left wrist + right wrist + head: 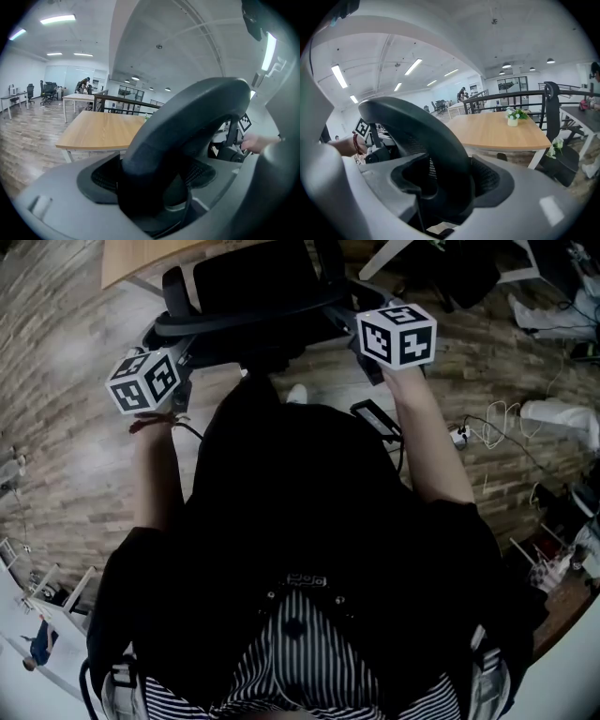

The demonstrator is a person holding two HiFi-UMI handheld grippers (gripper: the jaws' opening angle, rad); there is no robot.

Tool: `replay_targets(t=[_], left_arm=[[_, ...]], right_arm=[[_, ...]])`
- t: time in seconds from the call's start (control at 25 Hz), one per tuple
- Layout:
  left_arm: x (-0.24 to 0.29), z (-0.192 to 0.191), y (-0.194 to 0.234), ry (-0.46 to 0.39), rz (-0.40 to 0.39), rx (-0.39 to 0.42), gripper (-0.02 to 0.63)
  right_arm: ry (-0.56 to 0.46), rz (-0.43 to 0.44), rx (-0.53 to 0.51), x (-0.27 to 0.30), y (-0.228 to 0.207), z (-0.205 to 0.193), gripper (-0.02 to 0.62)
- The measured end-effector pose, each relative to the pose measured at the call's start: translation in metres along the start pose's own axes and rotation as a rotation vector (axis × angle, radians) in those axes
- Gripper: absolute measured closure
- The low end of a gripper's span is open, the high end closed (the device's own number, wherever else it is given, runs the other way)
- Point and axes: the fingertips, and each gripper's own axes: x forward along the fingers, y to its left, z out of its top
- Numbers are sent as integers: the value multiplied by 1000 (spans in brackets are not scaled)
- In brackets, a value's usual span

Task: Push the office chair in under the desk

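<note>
The black office chair stands in front of me, its backrest toward me. The wooden desk lies beyond it at the upper left. My left gripper is at the left end of the backrest's top rim, and my right gripper is at the right end. In the left gripper view the curved backrest rim fills the gap of the left gripper, which is shut on it. In the right gripper view the rim likewise sits clamped in the right gripper. The desk top lies just beyond.
A small white pot of flowers stands on the desk. Another black chair is at the desk's right side. A power strip with white cables lies on the wood floor to my right. More desks stand farther off.
</note>
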Motion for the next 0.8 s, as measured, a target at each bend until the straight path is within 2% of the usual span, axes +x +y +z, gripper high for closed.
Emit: replay_targets(t=[0.16, 0.48, 0.8], left_arm=[[15, 9, 19, 10, -20, -6, 209], [18, 35, 44, -27, -7, 10, 206], [54, 74, 97, -32, -38, 28, 206]], right_arm=[[13, -13, 10, 18, -4, 9, 314], [-15, -6, 5, 36, 0, 34, 324], [18, -28, -1, 88, -11, 73, 330]])
